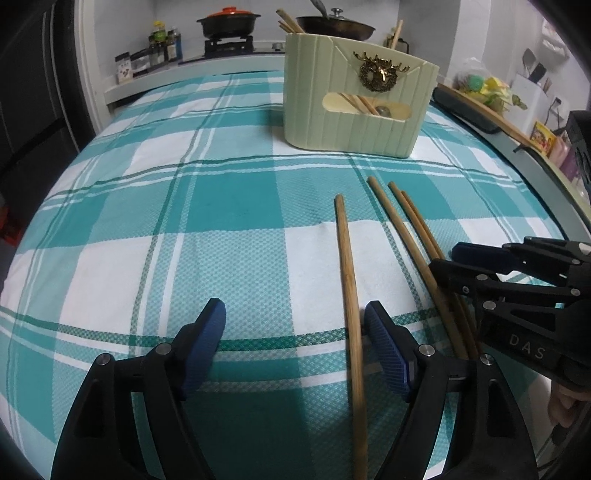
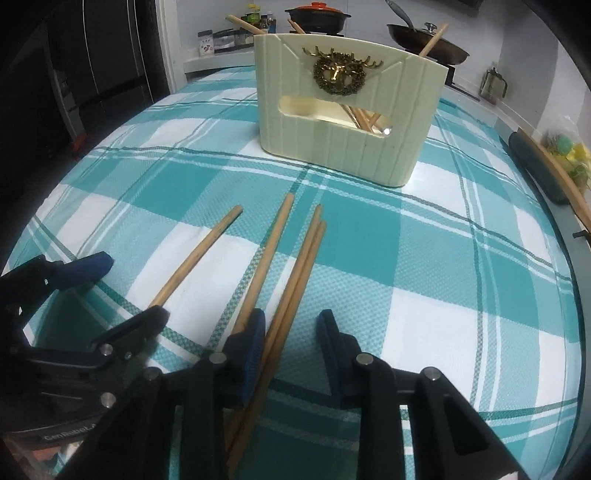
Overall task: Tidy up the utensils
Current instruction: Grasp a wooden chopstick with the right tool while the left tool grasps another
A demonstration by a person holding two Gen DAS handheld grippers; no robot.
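Observation:
Several wooden chopsticks lie on a teal checked tablecloth (image 1: pixel 229 206). My left gripper (image 1: pixel 295 314) is open; one chopstick (image 1: pixel 347 273) lies between its fingers, close to the right pad. My right gripper (image 2: pixel 291 328) is open around a pair of chopsticks (image 2: pixel 295 288) that lie against its left pad; another chopstick (image 2: pixel 266 258) lies just outside that pad. The right gripper also shows in the left wrist view (image 1: pixel 454 262). A cream utensil holder (image 1: pixel 354 99) with a gold deer badge stands beyond, with chopsticks in it; it also shows in the right wrist view (image 2: pixel 347 107).
A kitchen counter behind holds a pot with a red lid (image 1: pixel 229 22), a wok (image 1: pixel 332 26) and spice jars (image 1: pixel 162 44). A dark roll and a wooden stick (image 2: pixel 546 170) lie at the table's right edge.

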